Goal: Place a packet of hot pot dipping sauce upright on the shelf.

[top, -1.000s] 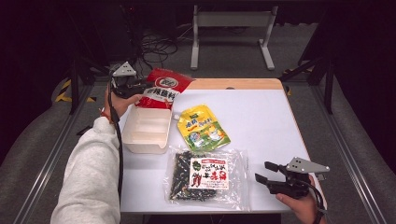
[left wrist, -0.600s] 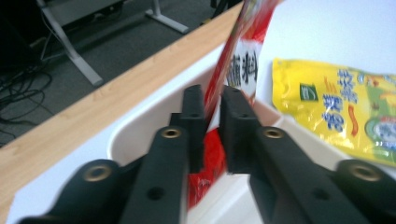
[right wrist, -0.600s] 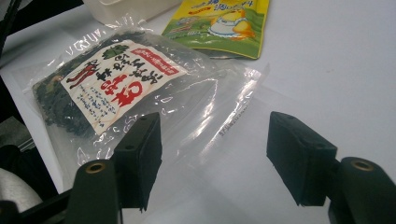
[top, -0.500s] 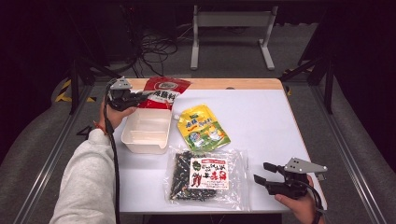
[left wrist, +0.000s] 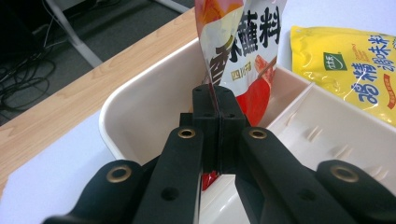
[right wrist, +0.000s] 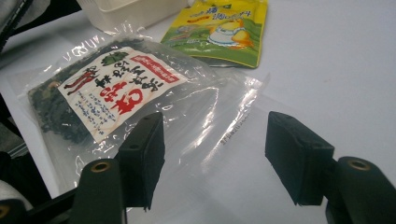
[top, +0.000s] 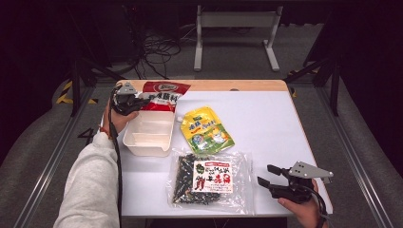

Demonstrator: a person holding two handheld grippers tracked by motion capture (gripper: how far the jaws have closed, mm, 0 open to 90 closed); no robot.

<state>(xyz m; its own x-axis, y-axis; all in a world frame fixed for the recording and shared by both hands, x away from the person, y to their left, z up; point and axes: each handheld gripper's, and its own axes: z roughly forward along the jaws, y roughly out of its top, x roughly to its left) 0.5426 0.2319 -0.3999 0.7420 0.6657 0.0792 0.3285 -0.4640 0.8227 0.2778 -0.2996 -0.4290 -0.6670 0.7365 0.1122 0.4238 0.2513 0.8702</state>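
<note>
My left gripper (top: 141, 100) (left wrist: 218, 100) is shut on the lower edge of a red seasoning packet (top: 164, 94) (left wrist: 243, 42); its jaws have just closed further on it. The packet hangs over the far end of a cream divided tray (top: 142, 152) (left wrist: 149, 107). At the table's near right my right gripper (top: 266, 174) (right wrist: 215, 149) stands open, its jaws above the clear edge of a seaweed bag (top: 209, 178) (right wrist: 107, 88). Nothing is pinched between them.
A yellow pouch (top: 206, 130) (left wrist: 345, 65) (right wrist: 224, 28) lies flat between the tray and the seaweed bag. The white tabletop (top: 271, 123) has free room on the right half. A wooden strip (top: 228, 85) runs along the far edge.
My left hand has sunk with the red packet, bringing it down to the tray's far end. The right gripper has kept still.
</note>
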